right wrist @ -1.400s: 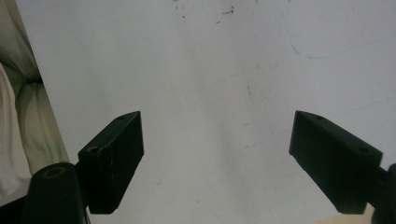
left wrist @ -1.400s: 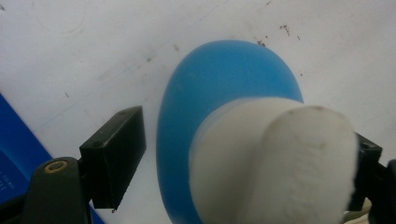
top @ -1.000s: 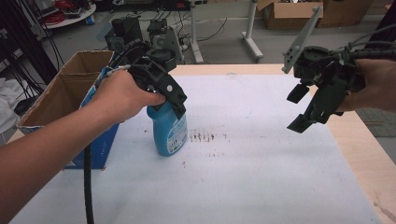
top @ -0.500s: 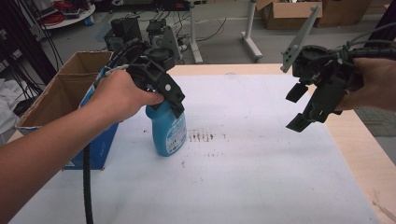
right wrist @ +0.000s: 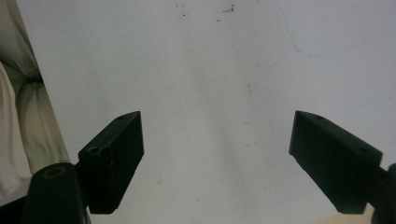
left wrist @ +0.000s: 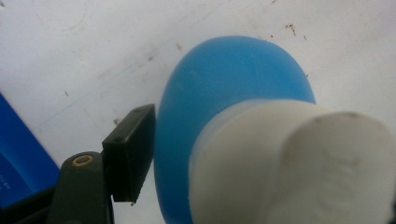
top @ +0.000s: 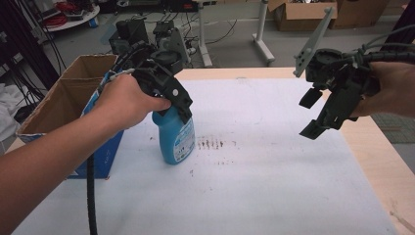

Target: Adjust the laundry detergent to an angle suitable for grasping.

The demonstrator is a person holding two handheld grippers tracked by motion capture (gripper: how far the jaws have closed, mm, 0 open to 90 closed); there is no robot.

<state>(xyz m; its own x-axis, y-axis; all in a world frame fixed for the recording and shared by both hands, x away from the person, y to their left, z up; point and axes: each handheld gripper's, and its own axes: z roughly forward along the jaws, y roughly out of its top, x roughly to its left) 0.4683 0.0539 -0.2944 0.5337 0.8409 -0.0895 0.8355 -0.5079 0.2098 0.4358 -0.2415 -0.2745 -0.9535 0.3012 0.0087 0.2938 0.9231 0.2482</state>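
Beside cardboard box (top: pixel 58 105), left gripper (top: pixel 178 105) clamps blue bottle (top: pixel 175 139); right gripper (top: pixel 313 115) wide open, empty.

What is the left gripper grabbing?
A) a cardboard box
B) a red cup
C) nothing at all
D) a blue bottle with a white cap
D: the left gripper is closed around the top of the blue bottle, which stands upright on the white table; the left gripper view shows one of its fingers pressed against the bottle's blue shoulder beside the white cap.
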